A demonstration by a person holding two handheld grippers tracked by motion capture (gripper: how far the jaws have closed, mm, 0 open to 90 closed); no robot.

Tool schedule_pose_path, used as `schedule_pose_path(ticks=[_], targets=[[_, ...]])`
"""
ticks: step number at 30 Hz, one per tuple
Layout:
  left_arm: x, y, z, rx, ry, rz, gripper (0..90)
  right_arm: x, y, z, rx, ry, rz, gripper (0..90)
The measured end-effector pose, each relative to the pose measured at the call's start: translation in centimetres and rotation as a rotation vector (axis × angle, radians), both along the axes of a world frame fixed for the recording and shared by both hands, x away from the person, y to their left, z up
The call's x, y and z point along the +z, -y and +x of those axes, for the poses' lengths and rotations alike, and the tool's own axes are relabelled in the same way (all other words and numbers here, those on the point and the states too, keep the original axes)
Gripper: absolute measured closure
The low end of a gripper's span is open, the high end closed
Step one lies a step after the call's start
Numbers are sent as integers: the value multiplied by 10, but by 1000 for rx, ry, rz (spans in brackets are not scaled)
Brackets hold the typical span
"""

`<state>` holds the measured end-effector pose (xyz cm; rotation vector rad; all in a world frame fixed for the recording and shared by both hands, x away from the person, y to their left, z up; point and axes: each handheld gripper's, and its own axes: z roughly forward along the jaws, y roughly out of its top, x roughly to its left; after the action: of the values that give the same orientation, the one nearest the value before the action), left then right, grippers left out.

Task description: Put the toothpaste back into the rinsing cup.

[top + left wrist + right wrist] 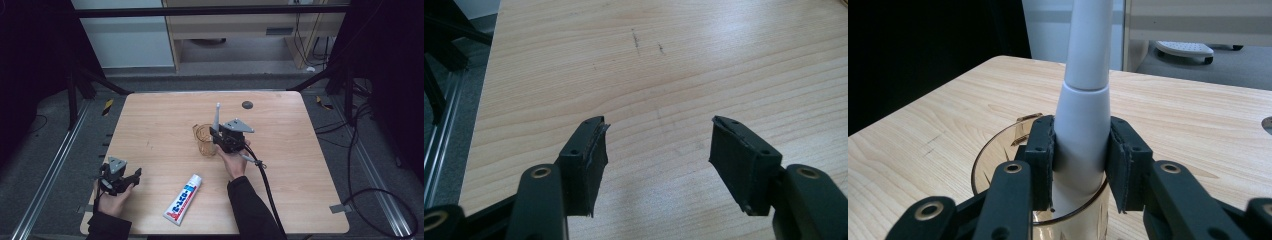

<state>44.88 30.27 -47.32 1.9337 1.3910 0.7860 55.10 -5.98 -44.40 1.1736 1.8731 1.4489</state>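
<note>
- The right tongs (1081,165) are clenched on a white toothbrush handle (1082,145), which stands upright with its lower end inside the amber cup (998,165). In the high view the cup (204,141) sits near the middle of the desk (280,165), just beside the right tongs (222,140).
- The left tongs (656,150) are released, jaws wide apart with nothing between them, low over bare wood at the desk's near left corner (120,176), well apart from the cup.
- The toothpaste tube (183,199) lies flat near the front edge, between the two hands.
- Risks, as I judge them: the cup looks light, so a sideways pull on the handle could tip or drag it. Letting go while the handle leans could topple the cup. The trailing cable (265,180) could sweep the tube if the right hand swings left.
- Count: one cup, one toothbrush, one tube, two tongs, one round dark spot (247,104) at the desk's far edge.
</note>
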Motion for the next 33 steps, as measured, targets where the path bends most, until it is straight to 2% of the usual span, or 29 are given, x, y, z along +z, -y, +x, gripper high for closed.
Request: schedule_pose_path(ticks=[8,21,33], targets=[[0,0,0,0,-1,-2,384,5,0,-5,11,24,-10,652],[0,0,0,-2,0,0,382,4,1,-9,31,16,-2,599],[0,1,0,-2,1,-2,382,4,-3,-13,57,9,-16,546]])
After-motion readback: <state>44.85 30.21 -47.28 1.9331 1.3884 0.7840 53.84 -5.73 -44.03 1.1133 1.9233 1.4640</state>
